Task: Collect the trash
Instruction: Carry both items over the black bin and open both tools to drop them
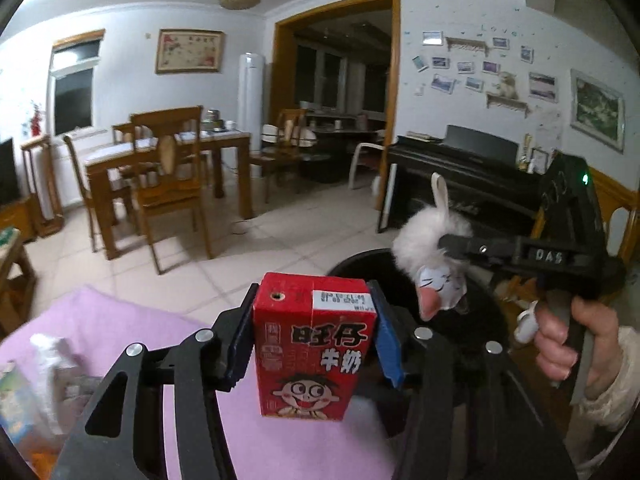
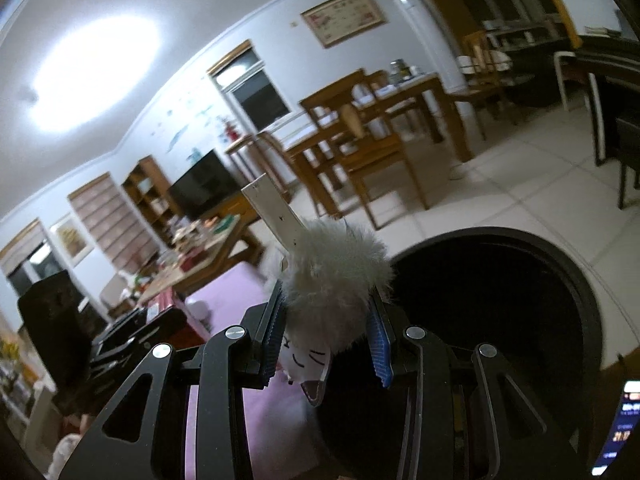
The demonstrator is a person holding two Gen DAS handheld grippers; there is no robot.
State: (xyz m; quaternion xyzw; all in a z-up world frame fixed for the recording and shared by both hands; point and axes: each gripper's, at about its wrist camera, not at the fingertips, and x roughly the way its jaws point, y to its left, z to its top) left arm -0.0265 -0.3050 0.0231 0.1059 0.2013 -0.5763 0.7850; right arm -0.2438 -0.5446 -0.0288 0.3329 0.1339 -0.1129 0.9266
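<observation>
A red milk carton [image 1: 314, 344] with a cartoon face stands upright between the blue pads of my left gripper [image 1: 312, 336], which is shut on it above a pink cloth [image 1: 120, 320]. To its right a hand [image 1: 580, 344] holds my right gripper [image 1: 452, 250], shut on a white fluffy cat-faced toy [image 1: 424, 240] over a black round bin [image 1: 360, 258]. In the right wrist view the fluffy toy [image 2: 336, 280] fills the gap of the right gripper [image 2: 326, 336], a white tag sticking up from it. The bin's dark opening [image 2: 560, 248] lies just ahead and to the right.
A wooden dining table [image 1: 168, 152] with chairs stands across the tiled floor. A black piano [image 1: 460, 176] lines the right wall. Wrappers and a box [image 1: 24, 392] lie on the pink cloth at the lower left. A lit phone [image 2: 620, 428] shows at the right edge.
</observation>
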